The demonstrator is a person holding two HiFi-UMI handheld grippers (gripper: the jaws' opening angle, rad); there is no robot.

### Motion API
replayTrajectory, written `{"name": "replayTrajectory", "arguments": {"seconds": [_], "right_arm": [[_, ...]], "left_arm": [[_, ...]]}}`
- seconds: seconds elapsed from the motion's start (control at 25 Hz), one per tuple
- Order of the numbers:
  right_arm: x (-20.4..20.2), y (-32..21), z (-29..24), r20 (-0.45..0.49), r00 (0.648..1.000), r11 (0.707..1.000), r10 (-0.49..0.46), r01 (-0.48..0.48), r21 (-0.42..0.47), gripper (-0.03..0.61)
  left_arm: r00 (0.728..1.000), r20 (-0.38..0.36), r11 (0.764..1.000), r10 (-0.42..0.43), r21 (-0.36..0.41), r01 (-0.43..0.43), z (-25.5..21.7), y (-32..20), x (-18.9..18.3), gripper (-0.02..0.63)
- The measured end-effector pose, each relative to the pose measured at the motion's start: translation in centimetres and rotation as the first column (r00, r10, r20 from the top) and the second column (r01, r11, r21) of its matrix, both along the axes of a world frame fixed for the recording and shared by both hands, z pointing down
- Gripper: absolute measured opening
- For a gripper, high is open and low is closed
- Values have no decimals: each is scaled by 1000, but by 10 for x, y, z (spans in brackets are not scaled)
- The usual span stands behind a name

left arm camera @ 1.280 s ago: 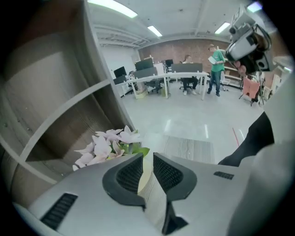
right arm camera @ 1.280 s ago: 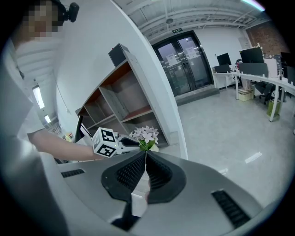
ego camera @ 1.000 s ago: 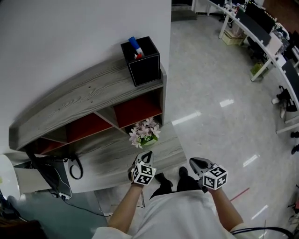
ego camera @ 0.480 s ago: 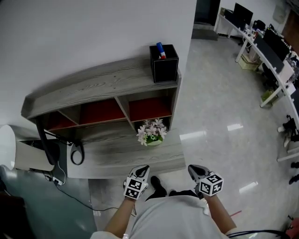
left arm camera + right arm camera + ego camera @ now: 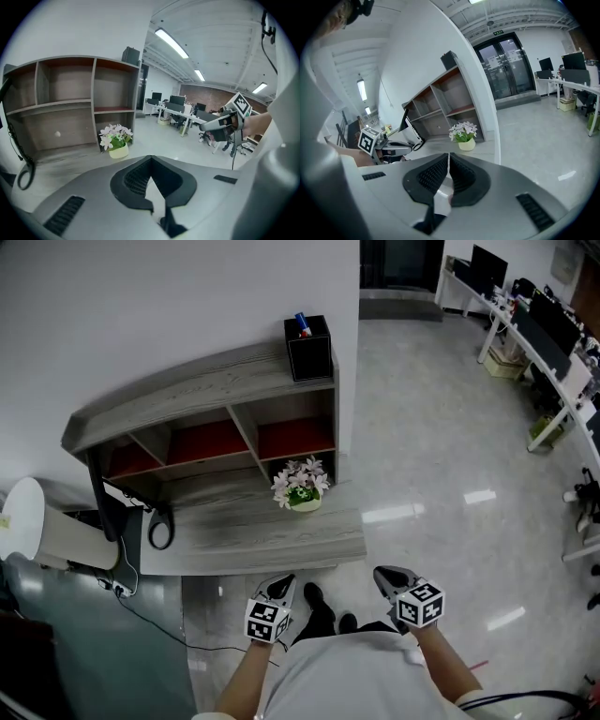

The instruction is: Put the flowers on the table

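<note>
no words, numbers or brand names can be read anywhere. the left marker cube (image 5: 265, 622) and the right marker cube (image 5: 419, 604) bear only black-and-white square patterns, no letters. in the right gripper view a small green sign (image 5: 498, 33) hangs above the glass doors (image 5: 520, 63), its characters too small to make out, and pale sheets (image 5: 492, 60) stuck on those doors are blurred.

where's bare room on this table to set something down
The table's front strip is bare, from the cable loop at its left to its right edge, in front of the flowers. The shelf top left of the black box is bare too. Crowded only around the flowers.
</note>
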State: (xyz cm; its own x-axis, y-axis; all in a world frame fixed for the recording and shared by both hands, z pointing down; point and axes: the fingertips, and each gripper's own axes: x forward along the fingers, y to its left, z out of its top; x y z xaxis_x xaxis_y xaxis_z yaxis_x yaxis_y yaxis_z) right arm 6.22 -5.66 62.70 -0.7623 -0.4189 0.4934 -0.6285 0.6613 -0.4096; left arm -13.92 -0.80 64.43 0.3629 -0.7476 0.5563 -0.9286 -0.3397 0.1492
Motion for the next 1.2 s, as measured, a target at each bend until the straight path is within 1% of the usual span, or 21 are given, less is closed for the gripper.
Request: {"name": "replayTrajectory", "arguments": {"seconds": [0.16,0.28,0.36,0.48,0.64,0.84,0.92,1.0,1.08,1.2], "right_arm": [[9,22,-9,23,999,999,-25,24,24,18],[13,36,-14,39,998,998,-41,40,40,18],[14,43,-16,47,998,998,-47,44,45,18],[10,52,-18,57,997,998,-47,44,51,18],[-4,60,-20,67,997,997,-39,35,64,18],[-25,58,-35,92,996,996,19,-26,81,17],[-33,61,-45,115,993,995,38,-48,89,17],[-41,61,-50,130,990,993,47,-61,105,17],[-47,59,-46,125,990,992,61,-74,103,17],[-56,62,-44,120,990,993,70,-81,88,17]], "left_arm": [[1000,-3,1000,-10,5,10,-7,28,10,9],[999,-34,999,-31,12,31,-15,44,13,9],[998,-55,999,-44,4,44,-20,55,14,9],[998,-59,999,-35,-12,34,-22,72,10,9],[997,-80,999,-14,-31,11,-22,89,-7,9],[989,-140,999,-37,-28,33,-33,95,-43,10],[985,-166,999,-37,-29,32,-38,99,-51,9],[985,-169,1000,-26,-20,23,-41,99,-58,9],[985,-172,1000,-29,-17,27,-39,97,-64,11],[980,-196,999,-41,-23,37,-34,99,-72,9]]}}
